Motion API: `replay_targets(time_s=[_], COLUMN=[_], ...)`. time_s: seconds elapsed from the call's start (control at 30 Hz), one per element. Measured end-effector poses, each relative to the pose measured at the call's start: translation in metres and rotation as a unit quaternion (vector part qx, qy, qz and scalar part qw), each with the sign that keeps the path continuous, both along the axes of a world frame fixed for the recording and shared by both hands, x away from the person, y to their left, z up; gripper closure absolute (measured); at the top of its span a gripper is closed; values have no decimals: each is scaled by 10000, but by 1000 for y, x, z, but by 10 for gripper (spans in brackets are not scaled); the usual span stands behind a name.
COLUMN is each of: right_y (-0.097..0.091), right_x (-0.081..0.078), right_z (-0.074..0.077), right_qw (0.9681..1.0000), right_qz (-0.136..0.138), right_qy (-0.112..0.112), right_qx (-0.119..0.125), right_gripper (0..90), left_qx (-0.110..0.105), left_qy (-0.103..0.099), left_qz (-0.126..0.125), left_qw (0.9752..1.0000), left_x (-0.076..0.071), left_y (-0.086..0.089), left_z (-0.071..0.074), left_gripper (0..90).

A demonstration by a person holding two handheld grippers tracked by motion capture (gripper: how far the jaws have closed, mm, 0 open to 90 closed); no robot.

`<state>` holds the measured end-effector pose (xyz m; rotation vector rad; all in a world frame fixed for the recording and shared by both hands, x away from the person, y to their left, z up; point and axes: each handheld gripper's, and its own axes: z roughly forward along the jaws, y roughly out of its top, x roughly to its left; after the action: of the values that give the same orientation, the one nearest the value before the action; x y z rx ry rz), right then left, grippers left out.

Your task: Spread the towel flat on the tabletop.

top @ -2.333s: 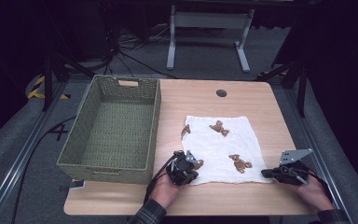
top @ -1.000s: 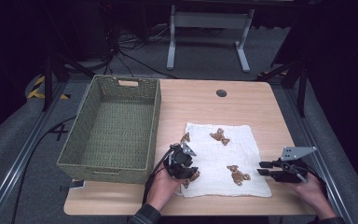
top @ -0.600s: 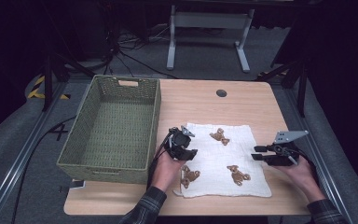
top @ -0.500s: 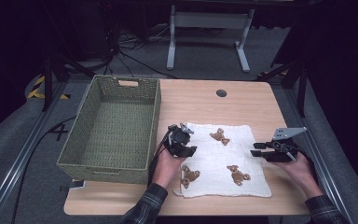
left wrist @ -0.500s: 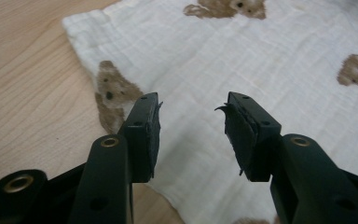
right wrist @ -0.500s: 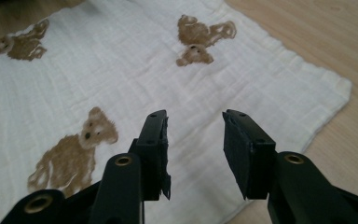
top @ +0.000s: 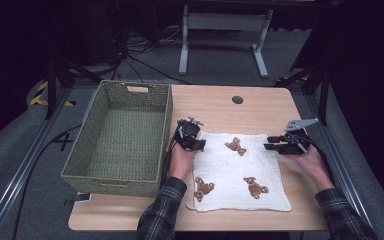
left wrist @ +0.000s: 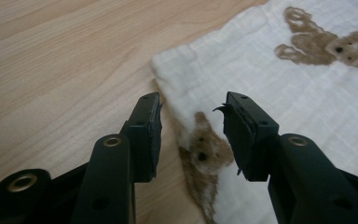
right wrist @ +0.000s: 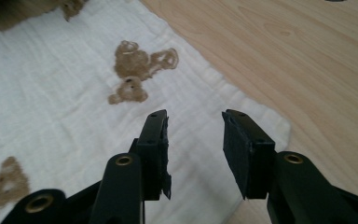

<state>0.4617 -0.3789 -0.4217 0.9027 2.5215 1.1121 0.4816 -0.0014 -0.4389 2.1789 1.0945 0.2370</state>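
Observation:
A white cloth printed with brown teddy bears lies flat on the right half of the wooden table. My left gripper hovers open over the cloth's far left corner. In the left gripper view the cloth corner and one bear print lie between and below the open gripper. My right gripper is open at the cloth's far right corner. In the right gripper view the gripper stands just above the cloth edge, with nothing gripped.
A large green woven basket, empty, fills the left half of the table, close beside my left hand. A dark round grommet sits near the far edge. Bare wood lies beyond the cloth.
Both grippers have moved from the cloth's near edge up to its far corners. The cloth slid a little toward the person early on and has lain still since.

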Motion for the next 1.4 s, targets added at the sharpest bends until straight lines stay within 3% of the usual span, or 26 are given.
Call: replay_targets(time_s=[0.1,0.23,0.33,0.53,0.63,0.8,0.93,1.0,1.1,1.2,1.4], right_y=[0,0,-2,-4,-3,-2,-1,-1,-1,-1,-1], right_x=[10,22,27,25,24,24,23,23,23,23,23], right_z=[0,-3,-6,-6,-5,-5,-5,-6,-5,-5,-5], right_qw=[9999,9999,9998,9997,9997,9997,9998,9998,9998,9998,9998], right_qz=[-55,-139,-218,-234,-224,-219,-204,-200,-194,-189,-185], right_qy=[-60,-17,4,-17,-19,-60,-31,-34,-51,-68,-77], right_qx=[118,33,45,7,-16,-42,-78,-80,-72,-82,-89], right_gripper=[620,621,624,627,632,638,637,637,637,637,638], left_qx=[-16,52,-81,-150,-212,-218,-252,-314,-487,-466,-392], left_qy=[4,38,34,160,142,70,100,41,-160,-284,-298], left_qz=[86,79,182,-72,-162,-587,-1101,-1205,-1162,-1007,-448], left_qw=[10000,9999,9998,9997,9995,9980,9935,9922,9919,9934,9978], left_x=[8,16,19,21,20,12,7,5,4,8,21], left_y=[-1,-1,0,-5,-9,-26,-45,-49,-49,-42,-22], left_z=[-1,-5,-8,-8,-6,-3,-5,-2,4,11,11], left_gripper=[588,610,649,863,883,883,862,827,797,786,727])
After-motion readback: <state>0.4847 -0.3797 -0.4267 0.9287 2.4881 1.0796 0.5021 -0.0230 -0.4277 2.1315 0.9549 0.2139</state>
